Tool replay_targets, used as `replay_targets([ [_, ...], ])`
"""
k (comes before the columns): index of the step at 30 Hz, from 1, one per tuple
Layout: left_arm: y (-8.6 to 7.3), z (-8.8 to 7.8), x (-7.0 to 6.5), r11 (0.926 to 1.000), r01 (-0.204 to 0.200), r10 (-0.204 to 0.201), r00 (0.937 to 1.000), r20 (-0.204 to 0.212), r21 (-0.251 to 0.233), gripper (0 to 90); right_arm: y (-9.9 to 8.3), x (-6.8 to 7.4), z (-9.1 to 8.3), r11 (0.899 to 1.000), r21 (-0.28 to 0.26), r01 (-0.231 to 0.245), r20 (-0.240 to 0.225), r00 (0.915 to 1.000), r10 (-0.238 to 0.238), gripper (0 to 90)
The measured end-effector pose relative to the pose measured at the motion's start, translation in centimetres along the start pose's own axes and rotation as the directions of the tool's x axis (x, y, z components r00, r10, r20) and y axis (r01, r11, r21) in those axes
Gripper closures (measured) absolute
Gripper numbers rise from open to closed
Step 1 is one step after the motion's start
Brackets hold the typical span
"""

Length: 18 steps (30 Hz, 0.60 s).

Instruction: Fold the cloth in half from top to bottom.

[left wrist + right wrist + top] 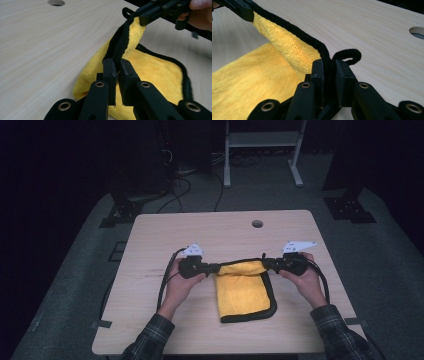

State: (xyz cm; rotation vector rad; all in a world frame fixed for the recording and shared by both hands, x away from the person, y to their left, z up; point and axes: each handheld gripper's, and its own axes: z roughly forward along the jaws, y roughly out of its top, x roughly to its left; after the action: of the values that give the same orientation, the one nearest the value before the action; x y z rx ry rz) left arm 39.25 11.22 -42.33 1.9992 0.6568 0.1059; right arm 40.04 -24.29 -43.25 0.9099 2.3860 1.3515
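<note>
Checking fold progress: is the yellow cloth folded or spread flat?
Folded: the yellow cloth lies doubled, both tongs lifting its black-trimmed far edge off the table.

1. The high view is dim: the tabletop [220, 235] is lit from above, while the room behind it sinks into near black.
2. The floor around it shows as dull grey with little detail.
3. That view is soft and grainy; small parts look smeared.
4. Both gripper views are brighter, with even light and pale wood.
5. The yellow cloth [155, 72] is slightly blurred near the frame edges.
6. No strong glare; shadows are faint.
</note>
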Motion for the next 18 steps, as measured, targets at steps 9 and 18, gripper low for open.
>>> replay_targets([
  [9,-1.6,-0.6,-3.0,0.9987,-0.023,0.02,0.9982,0.056,0.044,84.0,-1.9,2.4,-1.7,0.999,0.041,0.027,-0.026,0.9993,-0.026,76.7],
  [18,-3.1,-0.2,-4.6,0.9927,-0.037,0.028,0.9965,0.079,0.115,83.4,-4.0,3.9,-2.3,0.995,0.093,0.036,-0.04,0.9987,-0.032,74.9],
])
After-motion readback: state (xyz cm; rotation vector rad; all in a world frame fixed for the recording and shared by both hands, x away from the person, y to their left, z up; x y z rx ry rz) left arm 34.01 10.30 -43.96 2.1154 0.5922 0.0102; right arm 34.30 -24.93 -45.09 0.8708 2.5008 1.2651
